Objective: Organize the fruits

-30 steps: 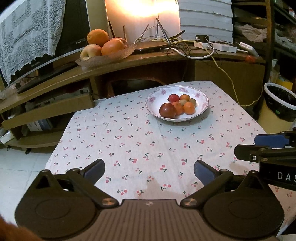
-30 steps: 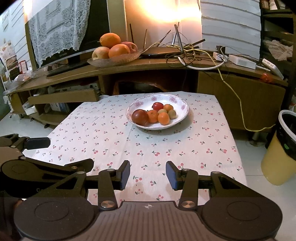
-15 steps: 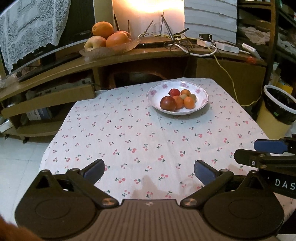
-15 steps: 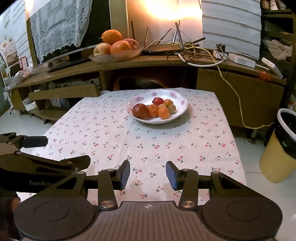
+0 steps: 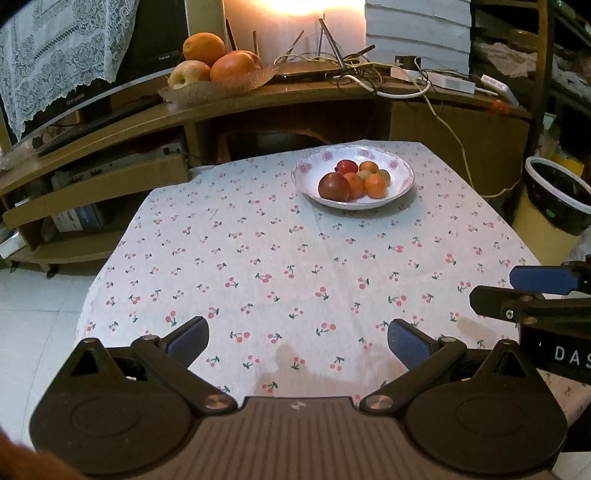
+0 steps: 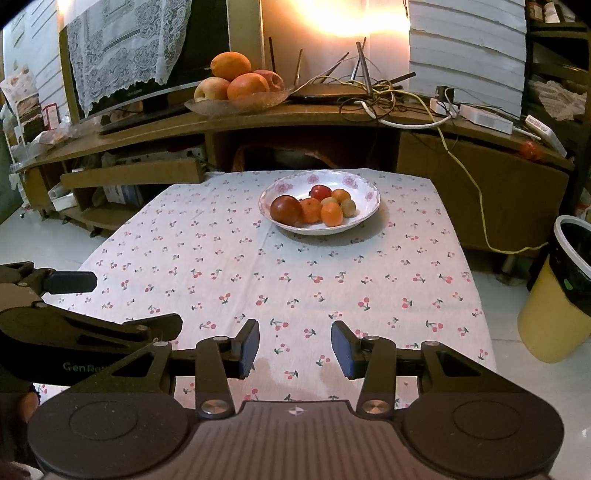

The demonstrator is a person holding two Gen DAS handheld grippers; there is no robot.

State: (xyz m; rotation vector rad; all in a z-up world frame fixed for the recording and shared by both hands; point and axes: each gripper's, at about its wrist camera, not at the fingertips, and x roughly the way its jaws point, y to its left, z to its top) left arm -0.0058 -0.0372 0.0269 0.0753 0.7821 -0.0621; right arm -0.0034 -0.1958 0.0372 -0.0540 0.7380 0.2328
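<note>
Only rightward, yellow bin [image 6: 554, 321], photo cards [image 6: 26, 103]

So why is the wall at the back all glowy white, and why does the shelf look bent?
Left wrist view: bright light on the wall washes it out. Right wrist view: same glare, and the fisheye lens curves the shelf.

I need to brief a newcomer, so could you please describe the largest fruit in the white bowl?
On the cherry-print tablecloth stands a white floral bowl. The dark red fruit lies at its left front, bigger and darker than the small orange ones beside it.
</note>
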